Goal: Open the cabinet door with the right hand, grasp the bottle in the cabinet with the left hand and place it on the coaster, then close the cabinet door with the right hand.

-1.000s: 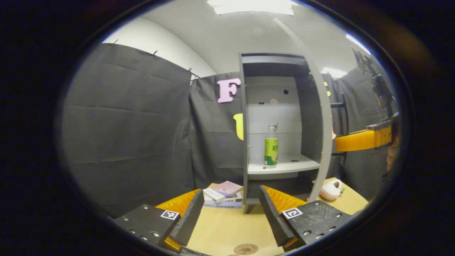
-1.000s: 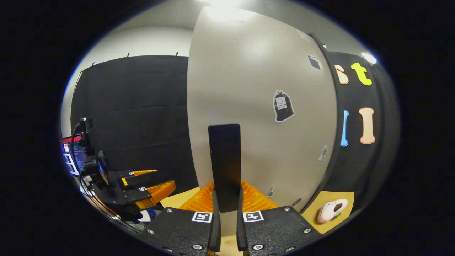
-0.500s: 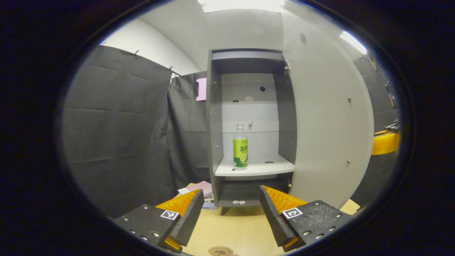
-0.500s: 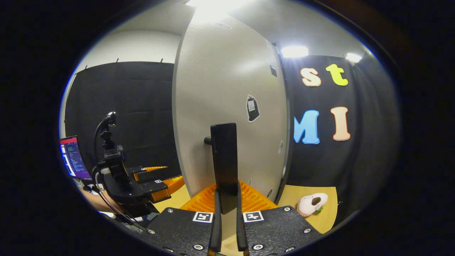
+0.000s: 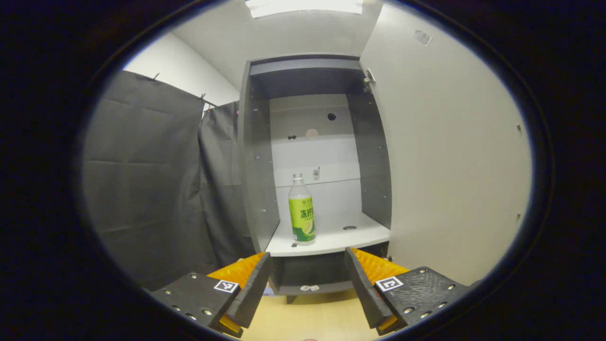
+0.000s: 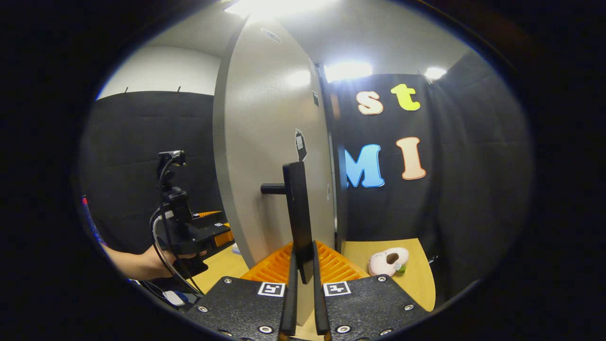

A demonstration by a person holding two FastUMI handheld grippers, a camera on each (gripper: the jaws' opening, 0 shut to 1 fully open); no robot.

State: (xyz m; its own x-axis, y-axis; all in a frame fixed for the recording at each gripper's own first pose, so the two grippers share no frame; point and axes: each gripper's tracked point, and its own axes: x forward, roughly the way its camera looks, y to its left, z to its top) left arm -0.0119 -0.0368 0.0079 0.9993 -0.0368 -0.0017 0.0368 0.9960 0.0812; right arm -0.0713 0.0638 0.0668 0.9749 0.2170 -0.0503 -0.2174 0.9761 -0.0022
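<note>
Currently the cabinet stands open at the far side of the table, and its door is swung wide to the right of the opening. In the right gripper view the door is seen nearly edge-on, with the dark bar handle standing off its face.

The right tool has its fingers drawn together on the handle, with almost no gap between them; the door-opening step is judged complete or nearly so. Hold this grip steady so the door does not swing back into the reach path.

The left tool is fully spread and holds nothing. It is near the cabinet front, below shelf level, and points into the opening. In the right gripper view the left tool and the hand that carries it appear to the left of the door.

The bottle stands upright on the white shelf, toward the shelf's left and near its front edge, close to the left wall of the cabinet.

Procedure for the step in hand:
- Raise the left tool to label height.
- Advance straight, keeping both fingers clear of the left wall and the shelf lip.
- Centre the bottle between the fingers before closing.
- Grip the labelled body, not the narrow neck, as the tall bottle may tip if nudged.

A small plush toy lies on the table at the far right, well apart from the work.
</note>
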